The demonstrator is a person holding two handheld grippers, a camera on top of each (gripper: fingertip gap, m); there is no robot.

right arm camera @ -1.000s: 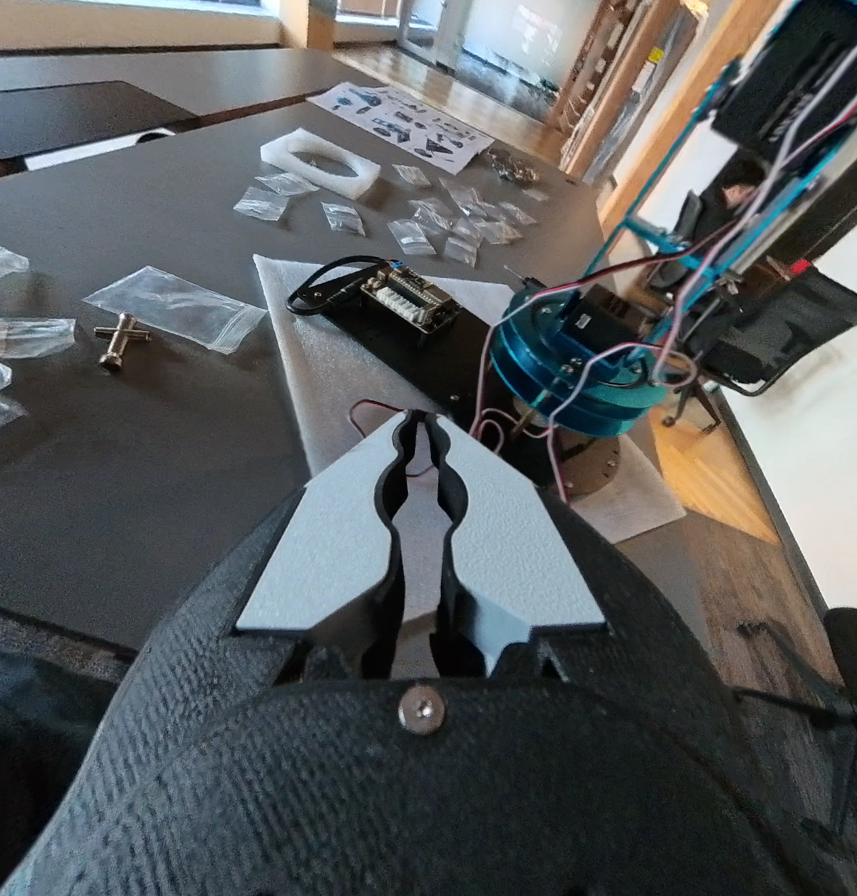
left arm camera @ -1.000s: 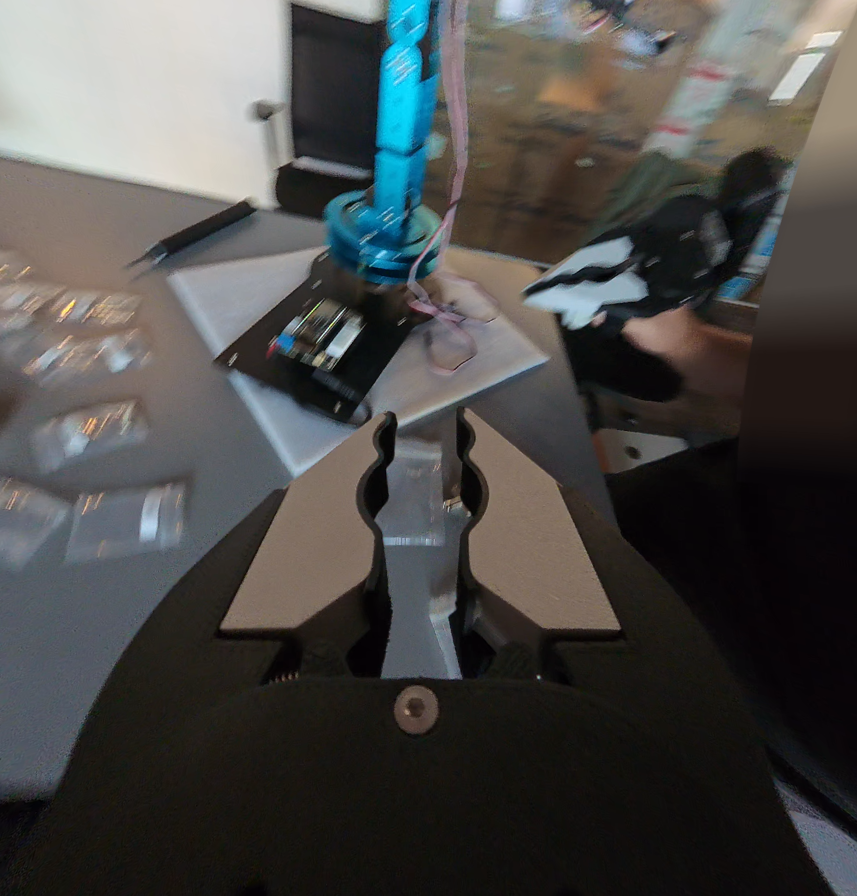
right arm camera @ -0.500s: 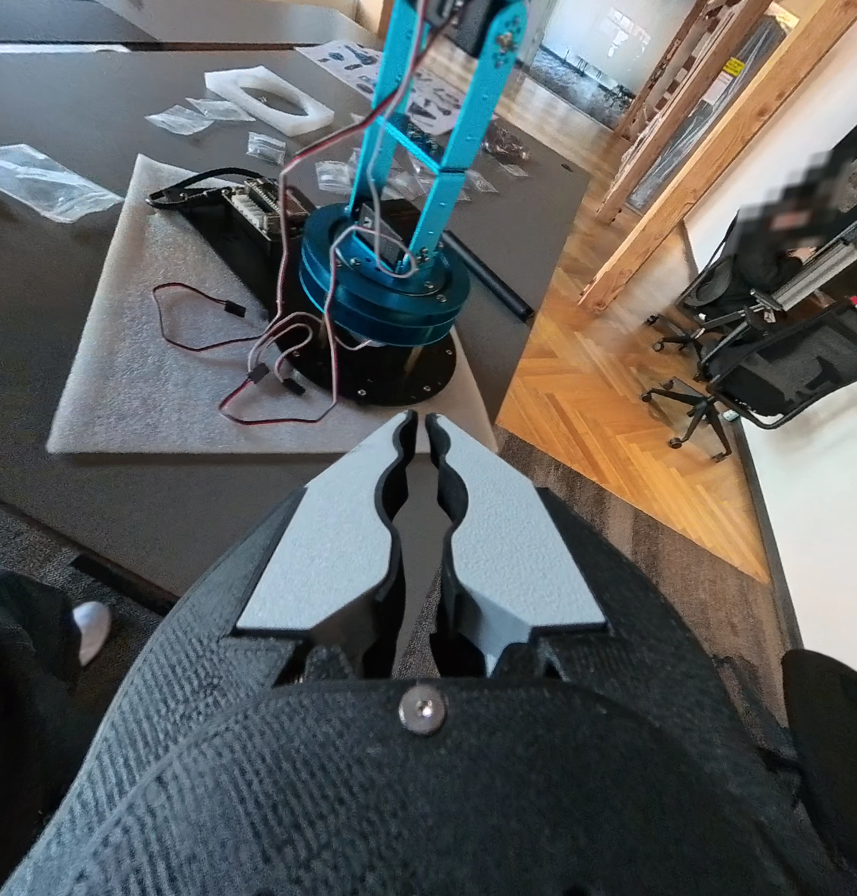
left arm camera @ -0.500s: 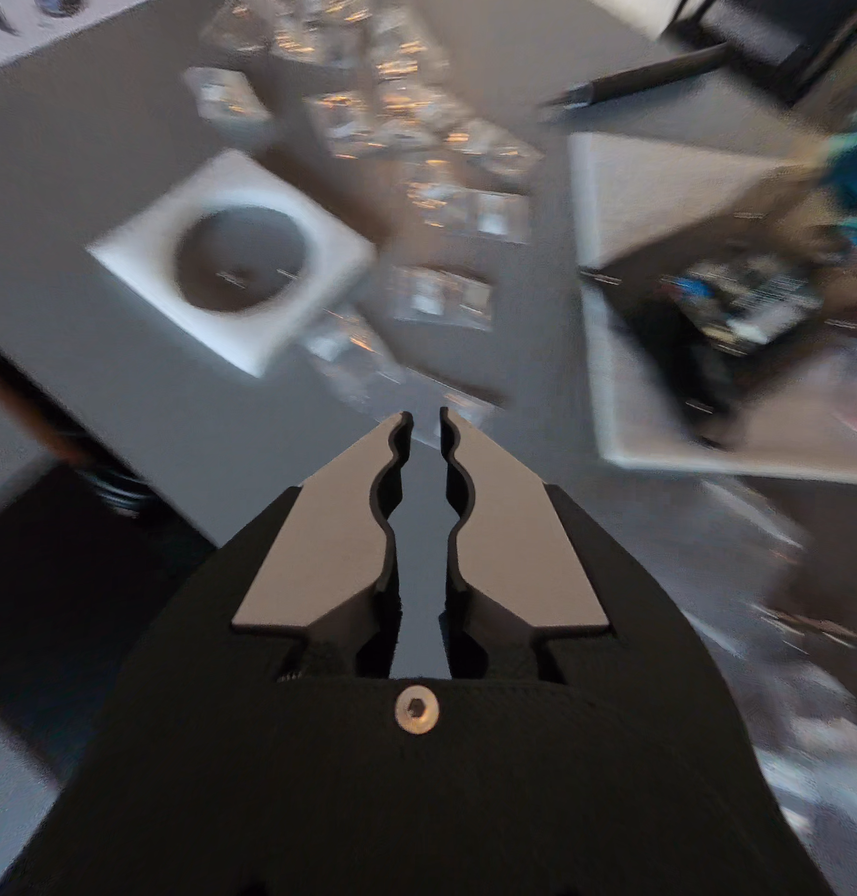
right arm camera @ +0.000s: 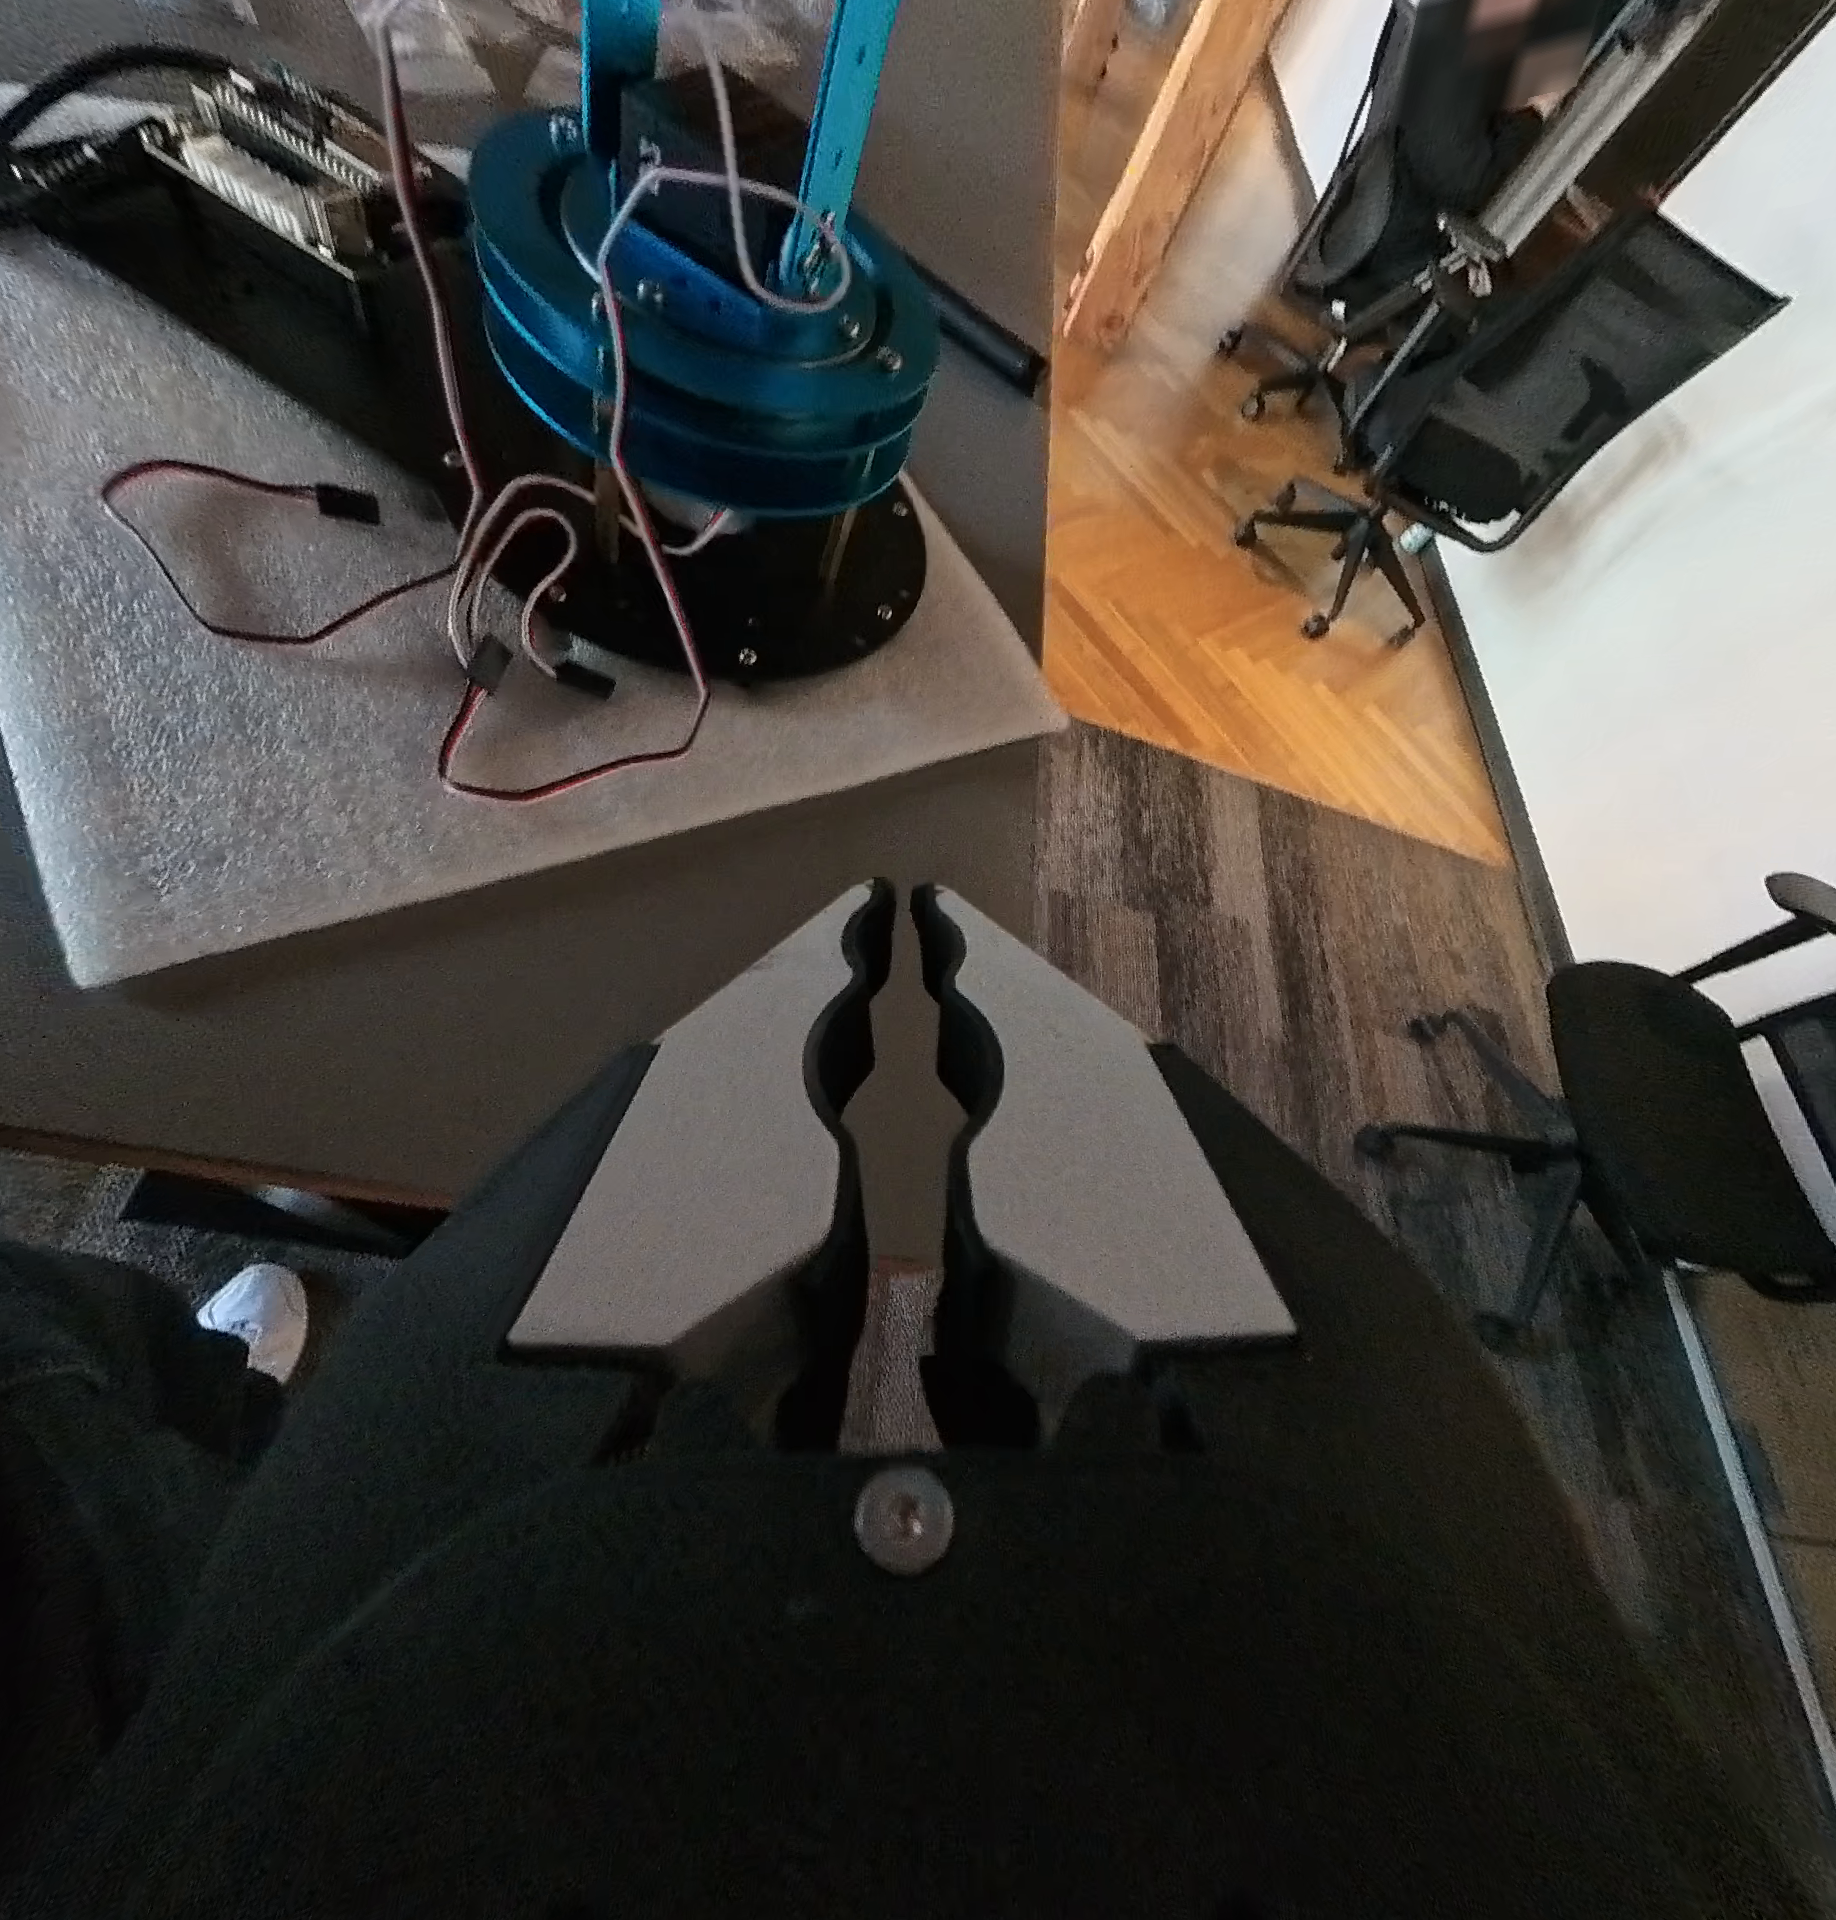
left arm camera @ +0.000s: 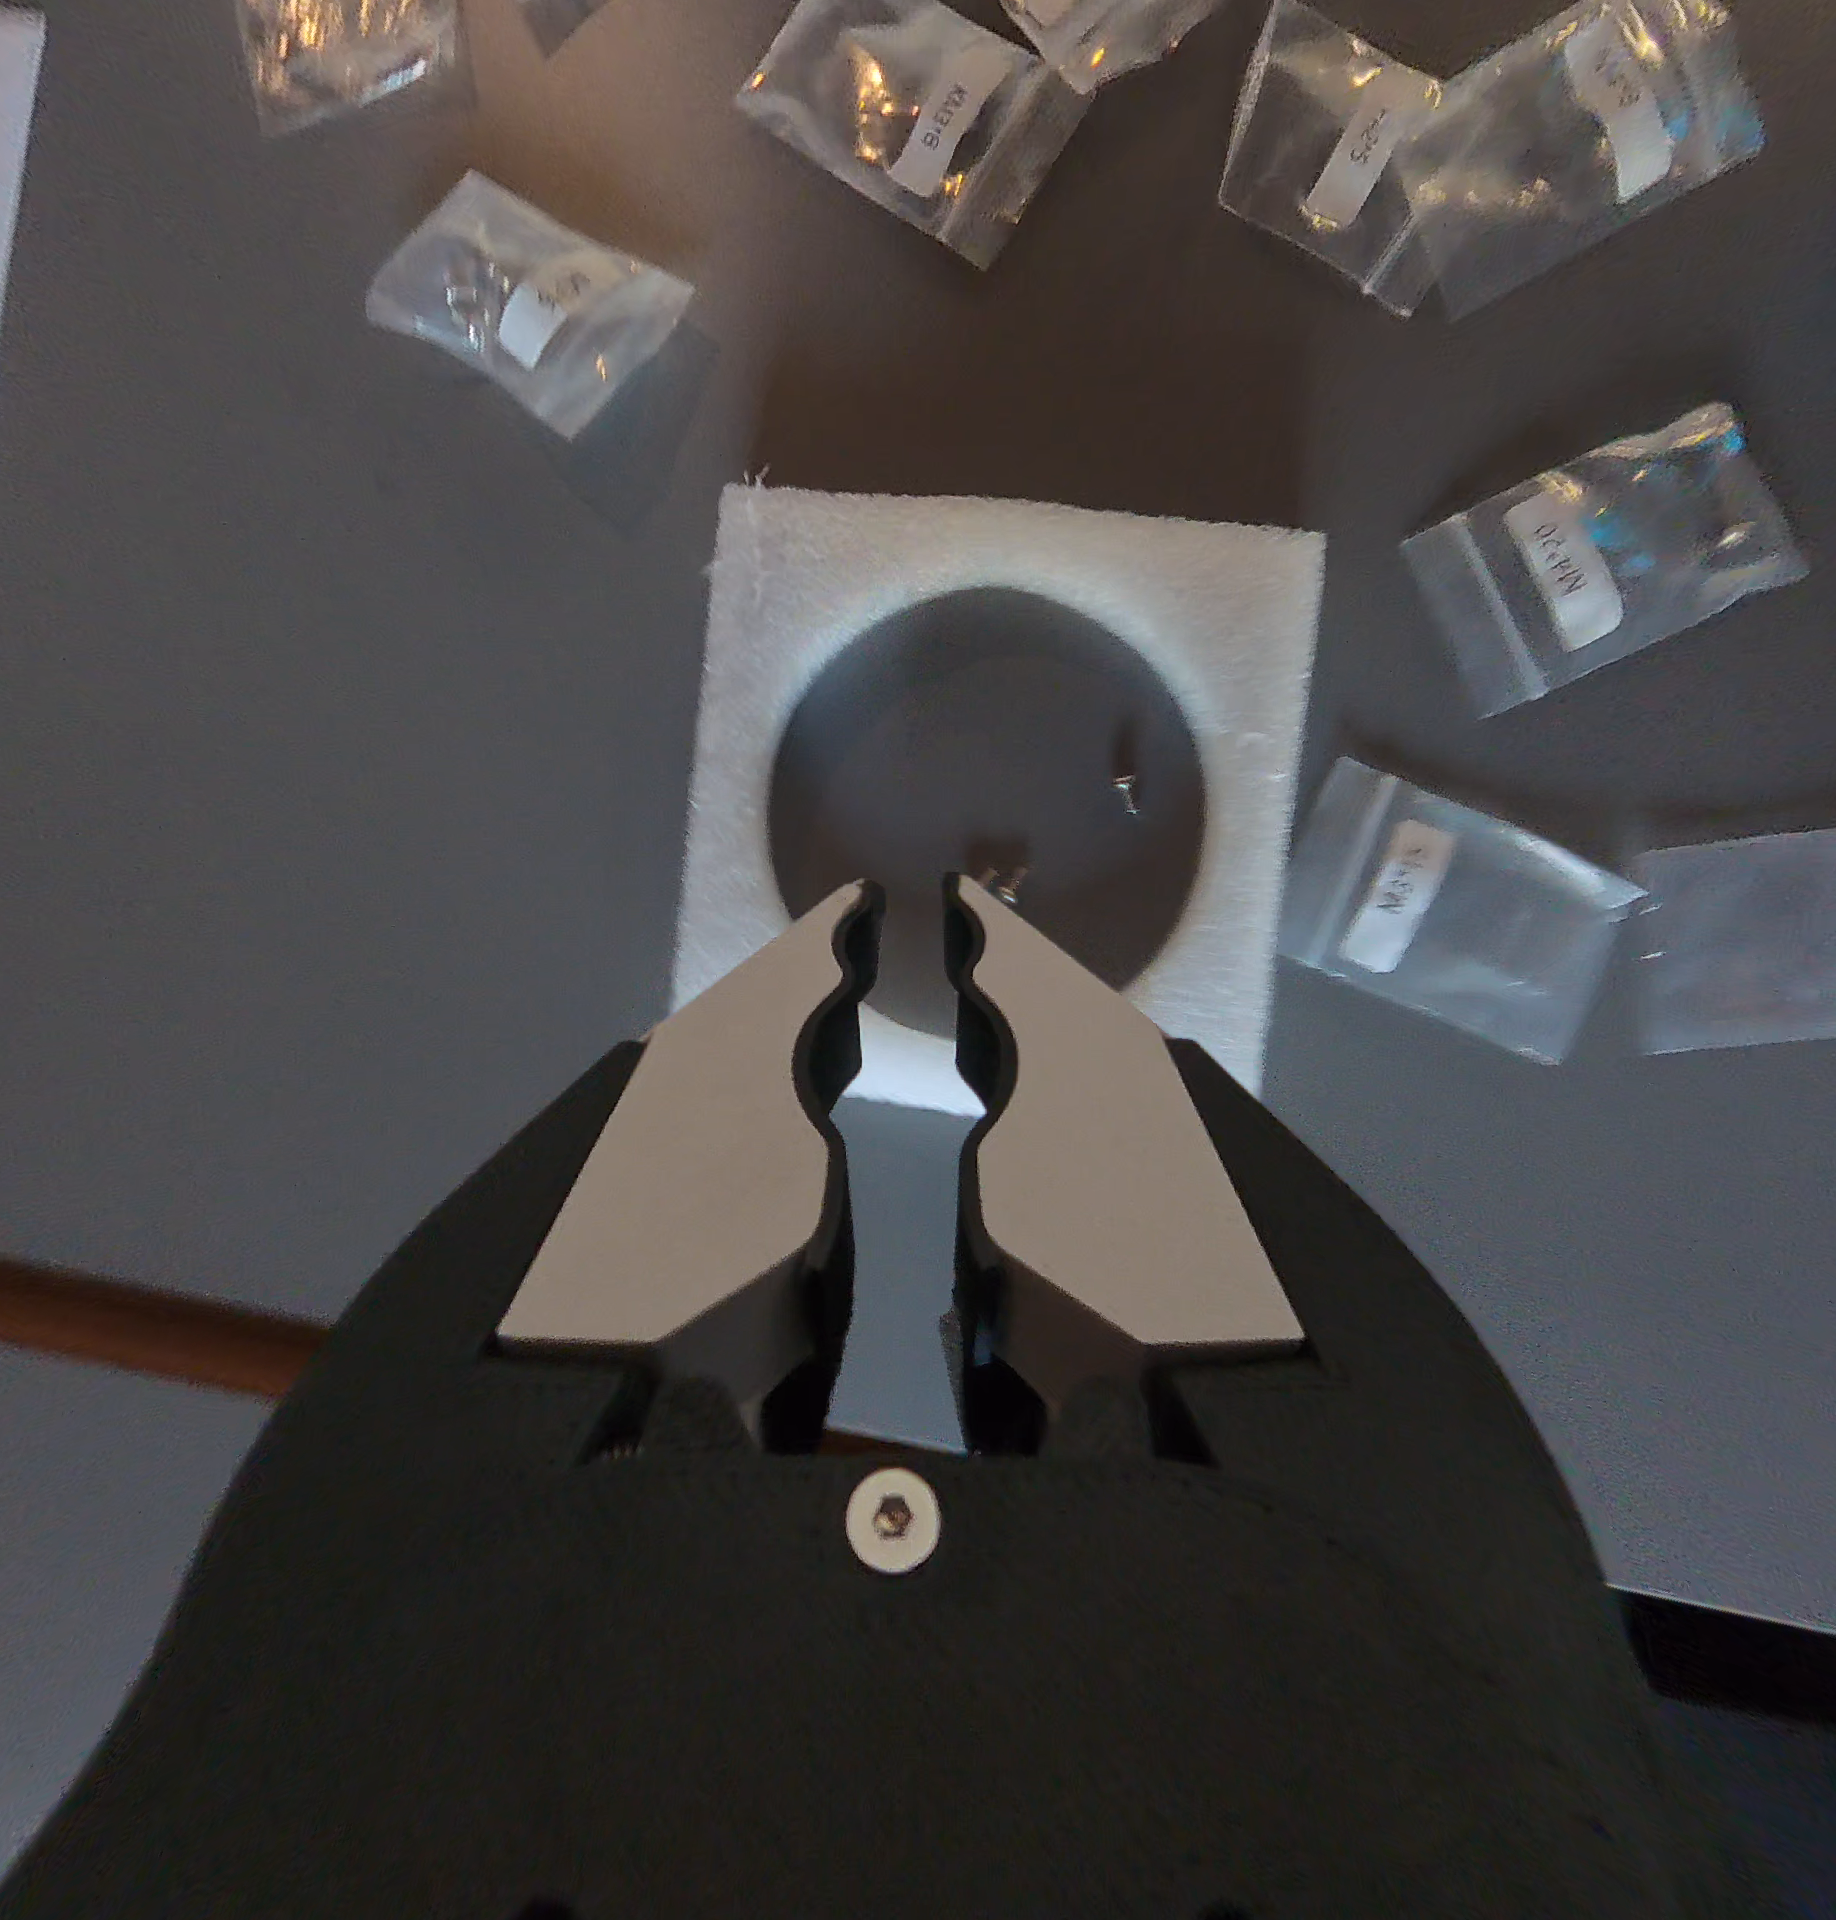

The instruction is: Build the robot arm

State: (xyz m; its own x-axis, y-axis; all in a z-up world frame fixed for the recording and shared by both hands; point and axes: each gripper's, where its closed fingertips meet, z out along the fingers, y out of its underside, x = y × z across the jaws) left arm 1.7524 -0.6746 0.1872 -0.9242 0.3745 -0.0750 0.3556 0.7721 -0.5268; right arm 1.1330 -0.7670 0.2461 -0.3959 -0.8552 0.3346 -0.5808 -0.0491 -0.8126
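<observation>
Left wrist: foam square [left arm camera: 1007, 582], right: blue turntable [right arm camera: 706, 343]

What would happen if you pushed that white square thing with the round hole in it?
The white foam square looks soft and fuzzy at its edges, so it is probably very light and would slide easily across the grey table. Squeezed, it would likely squash rather than crack. The small screws lying loose inside its hole might get dragged or left behind.

The left gripper [left arm camera: 912, 894] is hanging over a white foam square [left arm camera: 1007, 582] with a round cut-out, its fingers [left arm camera: 727, 1122] slightly parted and holding nothing. Small screws [left arm camera: 1127, 795] are lying inside the cut-out near the fingertips. Clear labelled bags [left arm camera: 1600, 556] are spreading across the grey surface [left arm camera: 270, 779] from ten to four o'clock.
</observation>
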